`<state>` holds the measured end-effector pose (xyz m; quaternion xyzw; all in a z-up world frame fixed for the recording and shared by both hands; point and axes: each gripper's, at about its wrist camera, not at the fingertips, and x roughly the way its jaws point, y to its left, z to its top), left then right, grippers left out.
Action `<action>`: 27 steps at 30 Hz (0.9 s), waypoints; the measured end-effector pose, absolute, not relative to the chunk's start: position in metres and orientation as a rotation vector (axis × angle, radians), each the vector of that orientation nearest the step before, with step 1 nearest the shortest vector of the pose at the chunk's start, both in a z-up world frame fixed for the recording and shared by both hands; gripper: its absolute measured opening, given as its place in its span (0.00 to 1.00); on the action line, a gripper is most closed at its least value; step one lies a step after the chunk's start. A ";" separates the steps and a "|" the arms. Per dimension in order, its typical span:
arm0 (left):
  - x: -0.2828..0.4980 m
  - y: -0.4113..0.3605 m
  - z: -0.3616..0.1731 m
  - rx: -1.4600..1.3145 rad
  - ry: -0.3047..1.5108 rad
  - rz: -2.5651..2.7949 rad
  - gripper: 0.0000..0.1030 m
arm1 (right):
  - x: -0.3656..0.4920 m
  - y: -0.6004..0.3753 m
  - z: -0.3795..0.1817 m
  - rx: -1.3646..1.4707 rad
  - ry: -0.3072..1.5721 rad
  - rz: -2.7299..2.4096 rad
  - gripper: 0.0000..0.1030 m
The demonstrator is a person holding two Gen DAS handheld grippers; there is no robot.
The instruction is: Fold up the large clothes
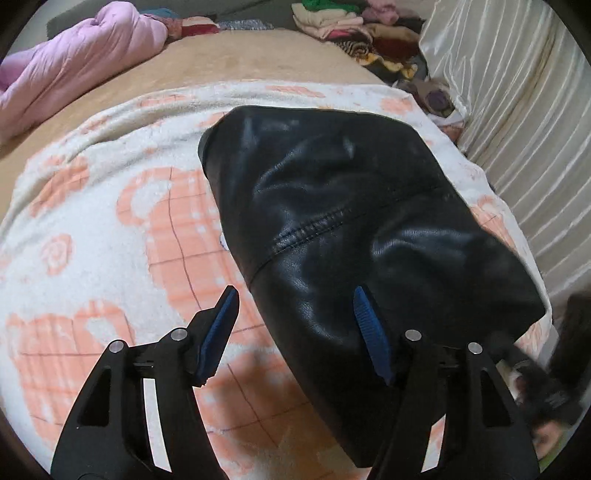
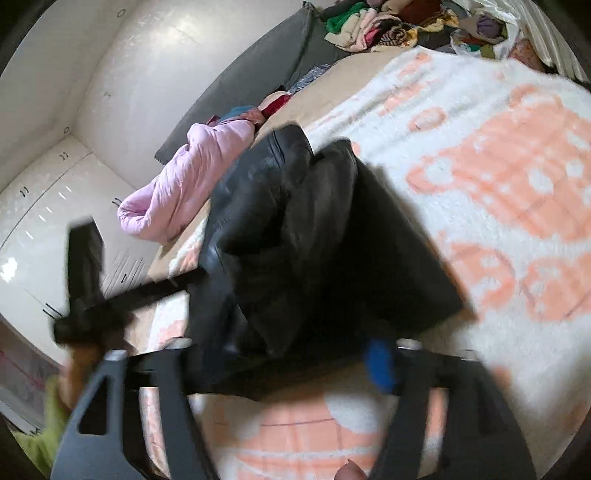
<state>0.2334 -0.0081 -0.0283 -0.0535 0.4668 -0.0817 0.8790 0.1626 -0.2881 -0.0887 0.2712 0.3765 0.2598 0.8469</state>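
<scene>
Peach-patterned blanket (image 1: 92, 229) under folded black leather jacket (image 1: 351, 206), pink quilt (image 1: 74, 70), clothes pile (image 1: 354, 26) behind

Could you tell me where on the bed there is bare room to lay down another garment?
The white-and-orange blanket lies bare left of the black leather garment. A bare tan strip runs between the blanket's far edge, the pink quilt and the clothes pile. That far corner, by the curtain, is crowded.
</scene>
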 end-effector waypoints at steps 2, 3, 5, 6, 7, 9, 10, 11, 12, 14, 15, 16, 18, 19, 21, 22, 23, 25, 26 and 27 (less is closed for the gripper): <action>0.231 -0.004 -0.027 -0.127 0.958 -0.170 0.54 | 0.173 -0.284 -0.064 0.496 0.791 0.528 0.96; 0.230 -0.004 -0.026 -0.135 0.956 -0.179 0.54 | 0.185 -0.282 -0.053 0.449 0.806 0.515 0.96; 0.231 -0.006 -0.025 -0.129 0.952 -0.193 0.54 | 0.213 -0.279 -0.043 0.418 0.871 0.504 0.96; 0.230 -0.007 -0.024 -0.126 0.949 -0.196 0.54 | 0.226 -0.278 -0.045 0.417 0.897 0.498 0.96; 0.231 -0.008 -0.024 -0.128 0.950 -0.196 0.54 | 0.244 -0.275 -0.048 0.404 0.946 0.489 0.96; 0.232 -0.008 -0.026 -0.147 0.953 -0.207 0.54 | 0.267 -0.265 -0.055 0.363 1.036 0.520 0.82; 0.233 -0.007 -0.028 -0.153 0.954 -0.210 0.54 | 0.276 -0.251 -0.060 0.300 1.077 0.569 0.56; 0.232 -0.007 -0.030 -0.156 0.952 -0.209 0.54 | 0.278 -0.245 -0.061 0.264 1.075 0.575 0.36; 0.233 -0.005 -0.030 -0.165 0.957 -0.210 0.54 | 0.277 -0.240 -0.058 0.234 1.053 0.587 0.29; 0.230 0.004 -0.021 -0.223 0.943 -0.222 0.55 | 0.269 -0.240 -0.036 0.239 0.949 0.664 0.23; 0.229 0.007 -0.015 -0.238 0.926 -0.226 0.55 | 0.262 -0.247 -0.019 0.270 0.858 0.712 0.23; 0.228 0.010 -0.008 -0.243 0.906 -0.219 0.61 | 0.260 -0.253 -0.010 0.279 0.804 0.727 0.23; 0.230 0.007 -0.006 -0.259 0.922 -0.236 0.66 | 0.261 -0.268 -0.011 0.304 0.764 0.720 0.23; 0.230 0.005 -0.008 -0.270 0.933 -0.253 0.69 | 0.264 -0.275 -0.019 0.331 0.781 0.719 0.23; 0.232 -0.004 -0.020 -0.285 0.979 -0.274 0.75 | 0.271 -0.288 -0.052 0.388 0.851 0.714 0.23; 0.233 -0.008 -0.026 -0.283 0.992 -0.278 0.79 | 0.273 -0.292 -0.071 0.396 0.895 0.700 0.23; 0.233 -0.014 -0.034 -0.278 1.014 -0.283 0.82 | 0.273 -0.296 -0.085 0.400 0.917 0.680 0.23; 0.233 -0.022 -0.047 -0.283 1.046 -0.291 0.88 | 0.271 -0.307 -0.106 0.449 0.923 0.671 0.24; 0.233 -0.027 -0.052 -0.285 1.057 -0.299 0.90 | 0.270 -0.312 -0.111 0.481 0.922 0.673 0.24; 0.233 -0.029 -0.054 -0.284 1.059 -0.301 0.90 | 0.269 -0.318 -0.117 0.515 0.922 0.672 0.25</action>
